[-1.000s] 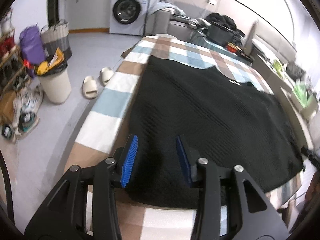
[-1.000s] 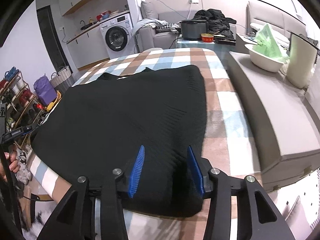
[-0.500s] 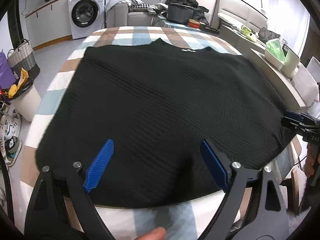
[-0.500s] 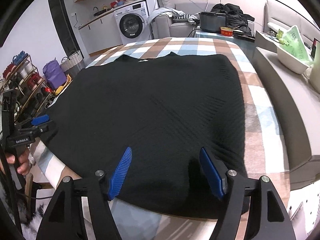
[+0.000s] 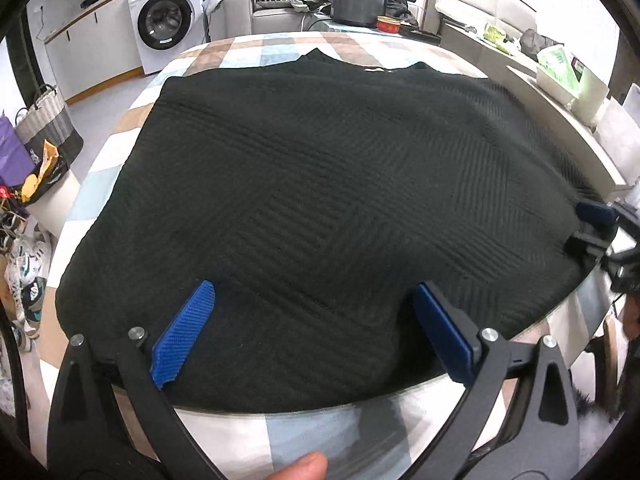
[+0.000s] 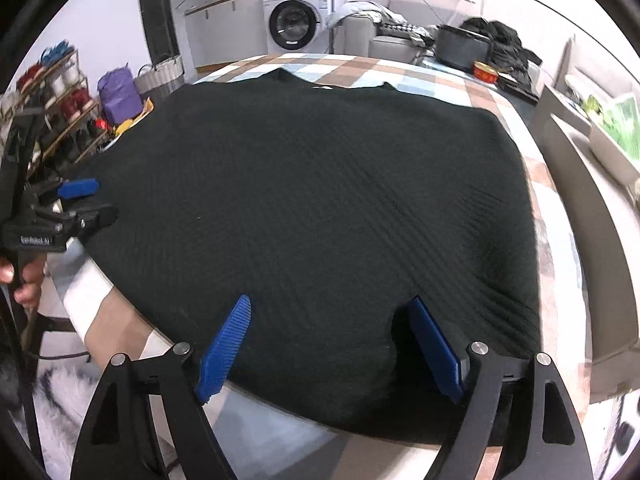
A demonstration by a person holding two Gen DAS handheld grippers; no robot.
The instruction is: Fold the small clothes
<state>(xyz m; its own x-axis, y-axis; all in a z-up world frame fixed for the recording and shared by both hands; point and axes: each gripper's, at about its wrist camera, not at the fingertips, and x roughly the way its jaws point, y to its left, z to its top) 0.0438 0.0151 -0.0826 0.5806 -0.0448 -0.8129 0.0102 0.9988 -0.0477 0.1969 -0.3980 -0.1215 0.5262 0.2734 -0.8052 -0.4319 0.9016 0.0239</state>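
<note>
Left wrist view: black knit top (image 5: 328,184) lies flat on checked bench (image 5: 280,436), soft, limp, likely light; best pinched at near hem corners. Left gripper (image 5: 308,336) and right gripper (image 6: 328,344) jaws opening wide over hem, gripping nothing.

You can read one marking with any confidence: pale lettering on the black body of the left gripper (image 6: 78,204), at the left edge of the right wrist view, which looks like "GenRobot.AI", though the small print is soft. The washing machine (image 6: 298,18) has a strip of writing on its front panel, too small for you to make out. The white tag at the collar of the black sweater (image 5: 374,69) shows no letters you can read.
</note>
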